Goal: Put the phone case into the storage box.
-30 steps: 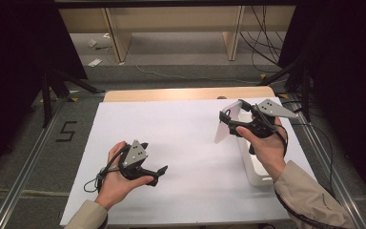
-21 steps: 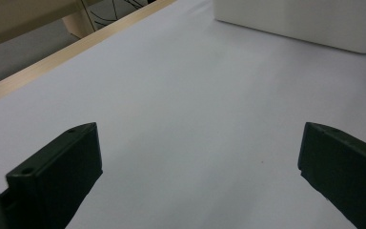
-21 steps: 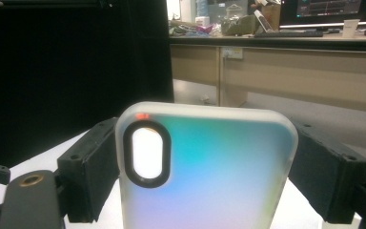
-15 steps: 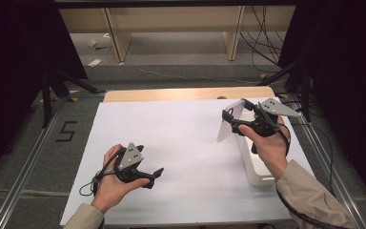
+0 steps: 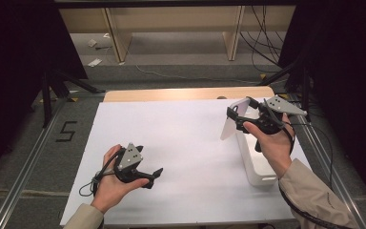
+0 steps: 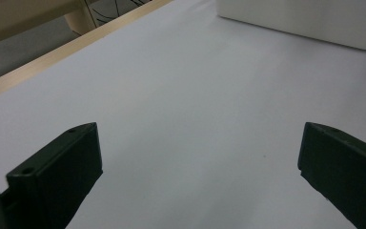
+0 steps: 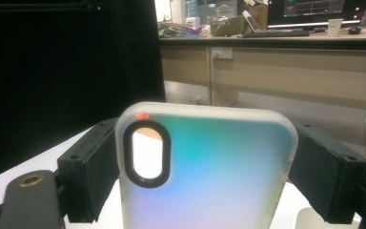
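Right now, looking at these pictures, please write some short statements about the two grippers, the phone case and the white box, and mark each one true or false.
1. The right gripper grips a phone case by its two sides. True.
2. The left gripper holds a phone case too. False: its jaws stand wide apart with nothing between them.
3. The phone case lies flat on the white sheet. False: it is held up above the table.
4. A white box stands on the sheet under the right hand. True.
5. The case has an oval camera cutout. True.
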`<state>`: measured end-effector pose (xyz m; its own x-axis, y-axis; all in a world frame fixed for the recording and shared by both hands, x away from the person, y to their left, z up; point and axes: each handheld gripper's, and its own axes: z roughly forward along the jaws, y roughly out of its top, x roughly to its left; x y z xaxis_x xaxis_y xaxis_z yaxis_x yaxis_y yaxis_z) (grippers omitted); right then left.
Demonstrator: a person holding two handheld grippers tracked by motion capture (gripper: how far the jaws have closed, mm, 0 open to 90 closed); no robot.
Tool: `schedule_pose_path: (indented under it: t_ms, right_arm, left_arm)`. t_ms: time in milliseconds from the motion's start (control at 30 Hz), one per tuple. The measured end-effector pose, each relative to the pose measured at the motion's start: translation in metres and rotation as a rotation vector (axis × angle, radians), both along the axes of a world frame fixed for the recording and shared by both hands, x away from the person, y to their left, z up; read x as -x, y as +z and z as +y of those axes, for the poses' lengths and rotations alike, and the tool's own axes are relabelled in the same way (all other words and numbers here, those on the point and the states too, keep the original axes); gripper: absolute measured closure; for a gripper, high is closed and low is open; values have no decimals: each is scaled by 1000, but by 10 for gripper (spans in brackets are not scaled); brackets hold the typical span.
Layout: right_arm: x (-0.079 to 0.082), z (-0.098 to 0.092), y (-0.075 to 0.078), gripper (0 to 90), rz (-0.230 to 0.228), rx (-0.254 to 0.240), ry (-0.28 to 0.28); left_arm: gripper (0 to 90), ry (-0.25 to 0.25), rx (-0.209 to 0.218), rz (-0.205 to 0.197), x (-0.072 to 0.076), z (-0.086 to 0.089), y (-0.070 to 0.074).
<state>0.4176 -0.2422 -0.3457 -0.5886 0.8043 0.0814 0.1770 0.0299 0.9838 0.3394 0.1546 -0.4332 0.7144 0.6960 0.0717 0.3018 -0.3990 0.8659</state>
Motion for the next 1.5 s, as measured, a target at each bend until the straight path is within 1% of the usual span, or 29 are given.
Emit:
schedule_pose_path:
  t_ms: [833, 1233, 1500]
  right_arm:
    - [-4, -19, 8, 178, -6, -8, -58]
    - [-6, -32, 13, 178, -18, -22, -95]
    - [-8, -40, 15, 178, -17, -33, -116]
  left_arm:
    - [2, 8, 1, 2, -1, 1, -1]
    - [2, 8, 0, 2, -1, 2, -1]
    - [2, 11, 1, 2, -2, 2, -2]
